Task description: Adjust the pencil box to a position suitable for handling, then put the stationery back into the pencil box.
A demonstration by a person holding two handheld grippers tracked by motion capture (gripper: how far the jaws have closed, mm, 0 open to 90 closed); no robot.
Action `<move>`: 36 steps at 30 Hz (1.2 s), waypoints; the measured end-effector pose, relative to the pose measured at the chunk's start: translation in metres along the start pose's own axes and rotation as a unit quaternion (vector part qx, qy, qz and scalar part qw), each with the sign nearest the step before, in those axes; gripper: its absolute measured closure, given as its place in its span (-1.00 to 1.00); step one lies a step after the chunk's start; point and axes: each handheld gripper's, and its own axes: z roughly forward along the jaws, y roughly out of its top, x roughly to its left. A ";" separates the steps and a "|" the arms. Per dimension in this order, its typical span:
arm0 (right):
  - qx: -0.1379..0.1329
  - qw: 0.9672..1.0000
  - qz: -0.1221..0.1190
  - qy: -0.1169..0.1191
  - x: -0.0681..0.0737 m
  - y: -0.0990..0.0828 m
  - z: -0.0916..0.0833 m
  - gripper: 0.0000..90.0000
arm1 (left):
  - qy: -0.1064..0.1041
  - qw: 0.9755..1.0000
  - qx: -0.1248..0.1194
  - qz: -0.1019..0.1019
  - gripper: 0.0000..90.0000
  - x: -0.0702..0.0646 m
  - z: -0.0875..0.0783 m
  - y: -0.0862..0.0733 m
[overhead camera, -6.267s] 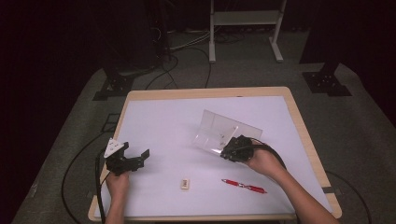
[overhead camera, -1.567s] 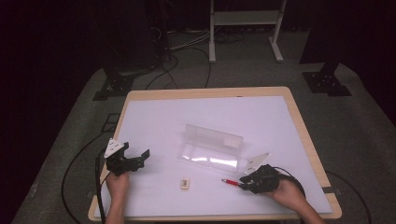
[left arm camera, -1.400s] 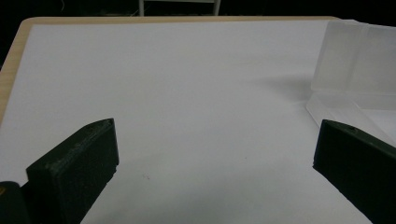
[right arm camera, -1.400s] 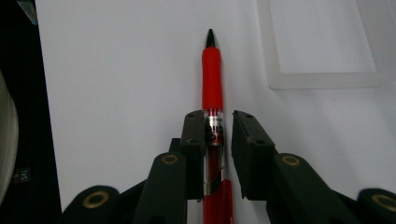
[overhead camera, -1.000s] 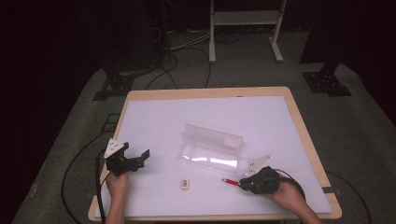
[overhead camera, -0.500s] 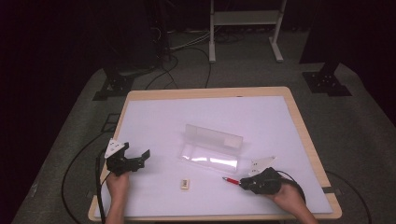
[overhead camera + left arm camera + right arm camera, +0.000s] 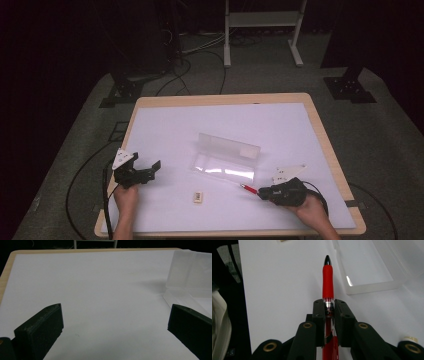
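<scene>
The table (image 7: 165, 125) under me is white-topped with a pale wooden rim, and nothing about it has changed over these last seconds. Near its middle lies the clear plastic case (image 7: 226, 160), opened flat with its lid standing up at the far side. About six seconds back I had that case tilted up in my right claw; since then it has lain where it is now, unmoved through the last second and a half.

My left gripper (image 7: 149, 172) rests at the near left part of the table, jaws spread wide with only bare white surface between them, well apart from the case. It has kept the same spot and the same spread in every earlier frame. In the left gripper view the case (image 7: 190, 272) shows at the upper right, beyond my right-hand jaw.

My right gripper (image 7: 261, 193) sits at the near right, and its jaws are pinched on the red pen (image 7: 328, 285), gripping the barrel just behind the red grip. The tip points toward the near edge of the case. Over the last second this claw has slid slightly nearer me and closed in on the pen.

The small eraser (image 7: 198, 197) lies between my two claws, untouched, exactly where it was.
</scene>
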 end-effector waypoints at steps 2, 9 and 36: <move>-0.003 1.000 0.002 0.001 -0.001 0.000 -0.002 0.75 | 0.000 1.000 0.000 0.000 -1.00 0.000 0.000 0.000; -0.007 1.000 0.004 0.002 -0.002 0.003 -0.005 0.75 | 0.000 1.000 -0.001 -0.001 -1.00 0.000 0.000 0.000; -0.004 1.000 -0.014 0.002 -0.009 0.061 -0.019 0.75 | -0.001 1.000 -0.001 -0.002 -1.00 0.000 0.000 0.000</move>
